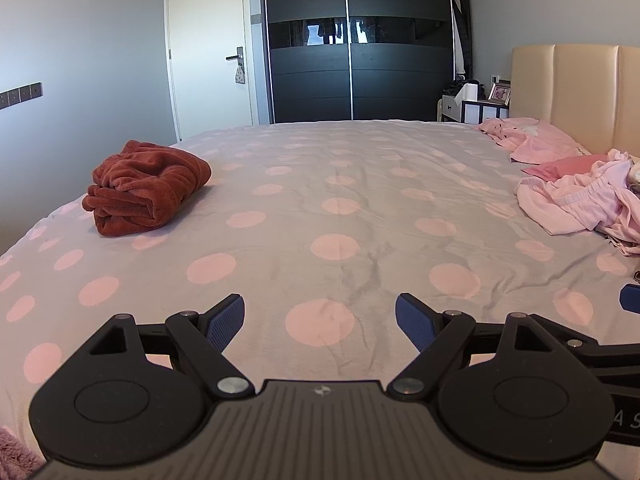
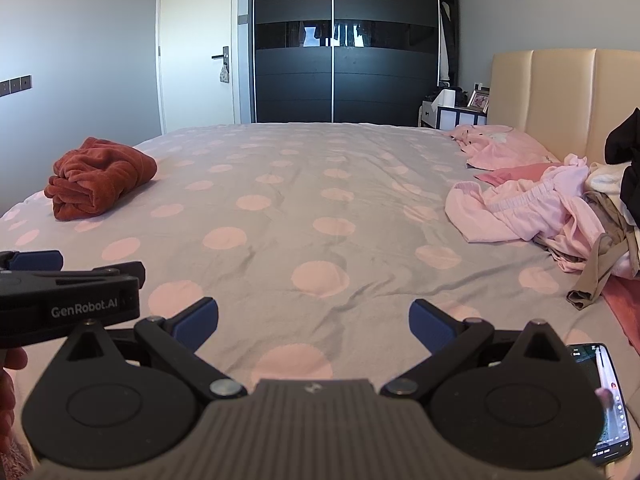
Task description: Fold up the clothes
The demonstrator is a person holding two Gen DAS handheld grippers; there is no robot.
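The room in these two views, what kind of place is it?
A home bedroom: a wide bed under a grey duvet with pink dots, a cream padded headboard, and a dark sliding-door wardrobe.

A polka-dot bed (image 1: 340, 208) bears a folded rust robe (image 1: 146, 188), pink clothes (image 2: 532, 212), a phone (image 2: 610, 400).

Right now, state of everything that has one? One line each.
left gripper: open, empty, over the bedspread
right gripper: open, empty
rust-red garment: folded, on the bed's left side
pink clothes pile: unfolded, heaped at the right
phone: screen lit, lying on the bed
wardrobe doors: shut
room door: shut
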